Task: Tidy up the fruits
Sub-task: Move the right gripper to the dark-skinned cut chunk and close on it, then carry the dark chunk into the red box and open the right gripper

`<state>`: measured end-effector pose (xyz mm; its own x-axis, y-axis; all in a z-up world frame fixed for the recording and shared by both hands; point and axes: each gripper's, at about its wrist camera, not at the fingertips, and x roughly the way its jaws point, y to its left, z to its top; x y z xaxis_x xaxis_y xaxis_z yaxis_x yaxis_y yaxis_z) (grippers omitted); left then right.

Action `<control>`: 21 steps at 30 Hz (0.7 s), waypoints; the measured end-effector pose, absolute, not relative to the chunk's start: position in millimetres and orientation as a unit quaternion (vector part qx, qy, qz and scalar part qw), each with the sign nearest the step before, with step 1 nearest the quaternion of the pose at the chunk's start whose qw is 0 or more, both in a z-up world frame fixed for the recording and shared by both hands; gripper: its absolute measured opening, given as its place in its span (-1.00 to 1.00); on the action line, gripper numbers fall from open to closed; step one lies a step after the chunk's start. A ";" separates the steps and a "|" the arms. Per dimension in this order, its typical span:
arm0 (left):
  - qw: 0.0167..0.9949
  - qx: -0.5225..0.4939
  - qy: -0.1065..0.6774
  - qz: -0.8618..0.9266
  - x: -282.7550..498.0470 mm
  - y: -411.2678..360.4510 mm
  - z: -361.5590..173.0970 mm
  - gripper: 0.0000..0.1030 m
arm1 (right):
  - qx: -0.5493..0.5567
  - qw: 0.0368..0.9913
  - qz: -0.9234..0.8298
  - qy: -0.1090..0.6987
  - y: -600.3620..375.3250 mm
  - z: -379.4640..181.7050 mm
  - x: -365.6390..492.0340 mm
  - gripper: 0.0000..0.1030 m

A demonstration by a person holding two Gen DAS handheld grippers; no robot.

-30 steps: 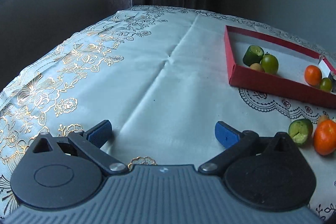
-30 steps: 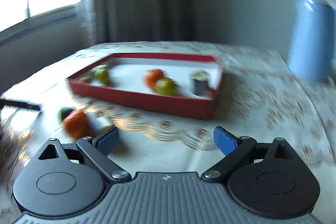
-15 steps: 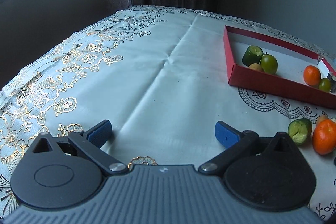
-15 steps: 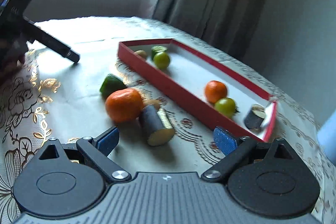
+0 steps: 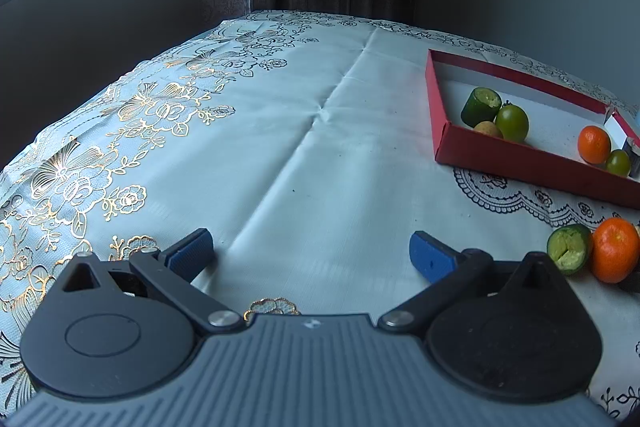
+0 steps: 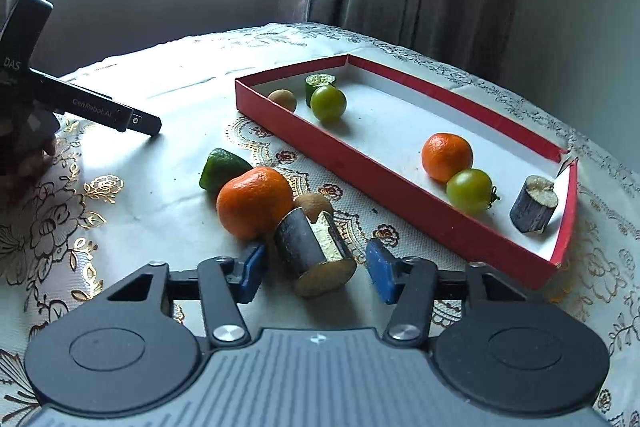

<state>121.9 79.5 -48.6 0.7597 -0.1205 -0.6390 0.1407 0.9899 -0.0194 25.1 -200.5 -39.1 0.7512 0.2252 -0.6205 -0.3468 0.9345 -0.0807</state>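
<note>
A red tray holds several fruits, among them an orange, green tomatoes and a dark cut piece. On the cloth before it lie an orange, a green cut fruit, a small brown fruit and a dark cylinder piece. My right gripper is open, its jaws on either side of the cylinder piece, apart from it. My left gripper is open and empty over bare cloth; the tray, green fruit and orange lie to its right.
The table has a pale cloth with gold flowers; its edge curves off at the left. A window and dark curtains stand behind. The left gripper's body shows at the left of the right wrist view.
My right gripper has moved down and forward to the dark cylinder piece, and its jaws have narrowed around it. The left gripper has not moved.
</note>
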 end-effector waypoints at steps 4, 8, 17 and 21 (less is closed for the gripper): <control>0.938 0.015 0.340 -0.070 122.0 79.6 -48.6 1.00 | -0.082 0.930 0.158 0.320 -200.1 -39.6 26.6 -0.18; 0.938 0.016 0.340 -0.070 121.9 79.9 -48.7 1.00 | -0.073 0.932 0.153 0.320 -201.6 -39.8 25.6 -0.23; 0.937 0.019 0.341 -0.068 122.2 79.4 -49.2 1.00 | -0.050 0.939 0.118 0.319 -207.6 -40.1 22.3 -0.35; 0.938 0.019 0.341 -0.069 122.1 79.7 -49.2 1.00 | -0.031 0.945 0.104 0.307 -213.7 -37.2 14.4 -0.36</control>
